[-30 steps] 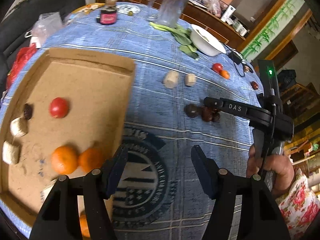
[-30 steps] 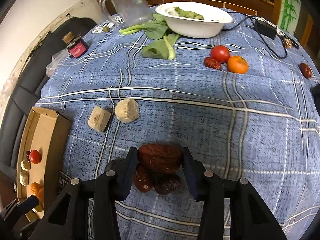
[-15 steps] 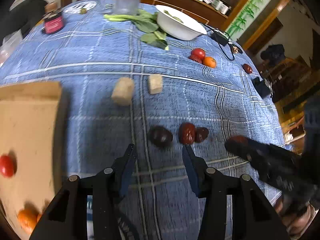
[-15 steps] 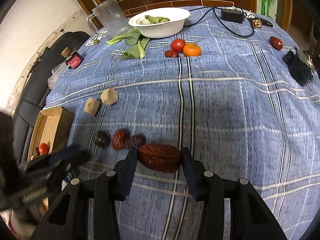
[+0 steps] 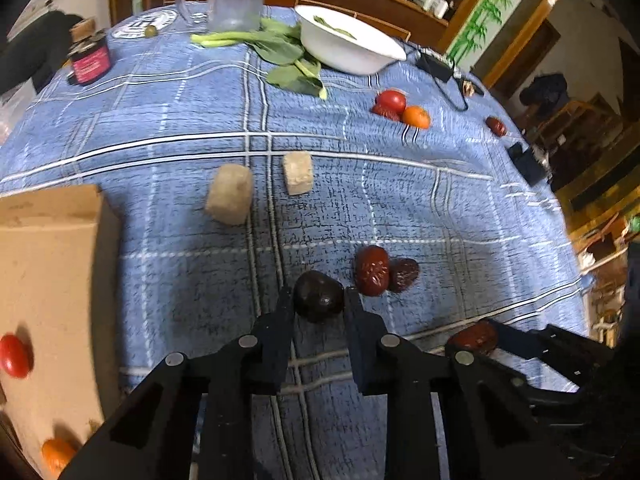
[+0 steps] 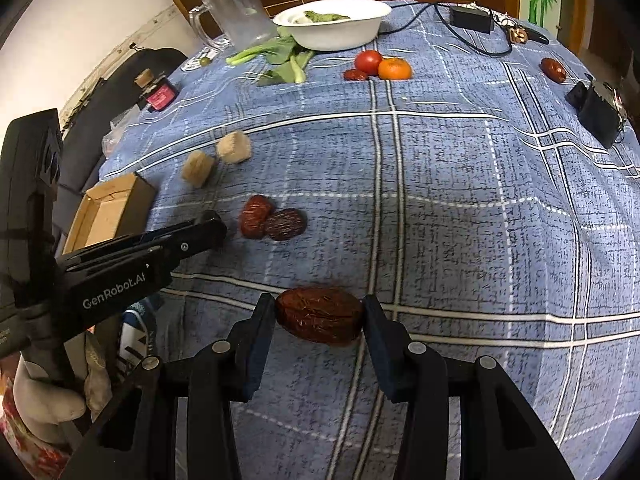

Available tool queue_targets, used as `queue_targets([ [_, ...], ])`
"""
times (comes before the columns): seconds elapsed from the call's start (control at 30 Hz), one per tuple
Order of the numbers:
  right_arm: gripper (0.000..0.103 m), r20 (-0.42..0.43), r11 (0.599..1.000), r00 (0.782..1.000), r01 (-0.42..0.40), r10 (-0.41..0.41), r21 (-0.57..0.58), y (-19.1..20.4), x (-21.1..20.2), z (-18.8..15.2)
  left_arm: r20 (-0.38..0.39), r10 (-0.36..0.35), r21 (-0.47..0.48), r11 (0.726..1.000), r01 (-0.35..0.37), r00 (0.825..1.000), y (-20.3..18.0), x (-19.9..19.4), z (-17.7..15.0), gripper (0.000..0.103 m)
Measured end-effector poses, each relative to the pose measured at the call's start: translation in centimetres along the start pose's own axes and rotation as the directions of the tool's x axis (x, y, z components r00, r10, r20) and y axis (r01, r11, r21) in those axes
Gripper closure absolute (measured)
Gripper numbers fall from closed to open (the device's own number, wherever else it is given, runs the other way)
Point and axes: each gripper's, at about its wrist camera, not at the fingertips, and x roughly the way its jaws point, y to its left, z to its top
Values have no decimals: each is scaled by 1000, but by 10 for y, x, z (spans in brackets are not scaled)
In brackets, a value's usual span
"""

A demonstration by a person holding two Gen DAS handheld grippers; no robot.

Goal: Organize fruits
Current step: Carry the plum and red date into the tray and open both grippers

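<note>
A dark plum-like fruit (image 5: 319, 297) is bracketed by the left claw (image 5: 319, 304), whose jaws are drawn narrow against both its sides on the blue checked desk (image 5: 400, 200); whether it is gripped or only touched cannot be told. Just right of that claw 2 red dates (image 5: 384, 272) are seen lying together, touching each other, the nearer one close beside the right finger. Ahead and slightly left, 2 tan blocks (image 5: 260, 188) are set well apart from the claw. To its left a cardboard tray (image 5: 52, 264) is seen, with a tomato (image 5: 14, 356) and a tangerine (image 5: 56, 454) inside.

A wrinkled red date (image 6: 319, 315) is held by the right claw (image 6: 319, 318), pinched end to end above the cloth. To the left of that claw the left claw's arm is stretched across, partly hiding the tray. Far ahead, a tomato, tangerine and date cluster (image 6: 380, 66), a white bowl (image 6: 332, 26), leafy greens (image 6: 280, 60) and a clear jug (image 6: 236, 14) are found. 1 lone date (image 6: 553, 69) and a black adapter (image 6: 596, 110) are placed far to the right.
</note>
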Motion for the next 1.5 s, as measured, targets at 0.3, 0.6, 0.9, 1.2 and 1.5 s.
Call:
queue_targets([
  [0.3,55,15,994,995,-100,100,-45,50,-17,-6,139,28,-121,993,-11,990,39,-103,-30,80],
  [0.6,55,-39,936,965,-259,258,-238,157,-20,-20,166,279,-300,928,-221,946,136,-190,-93,79],
  [0.9,54,-166,862,956,-292,243,-415,233,10,-56,44,291,-404,880,-249,956,192,-166,-144,79],
  [1.2,54,-201,841,963,-258,181,-476,253,42,-75,2,280,-379,889,-259,960,197,-148,-143,79],
  [1.5,54,-177,843,971,-228,161,-487,268,58,-71,21,270,-410,880,-238,963,211,-160,-143,69],
])
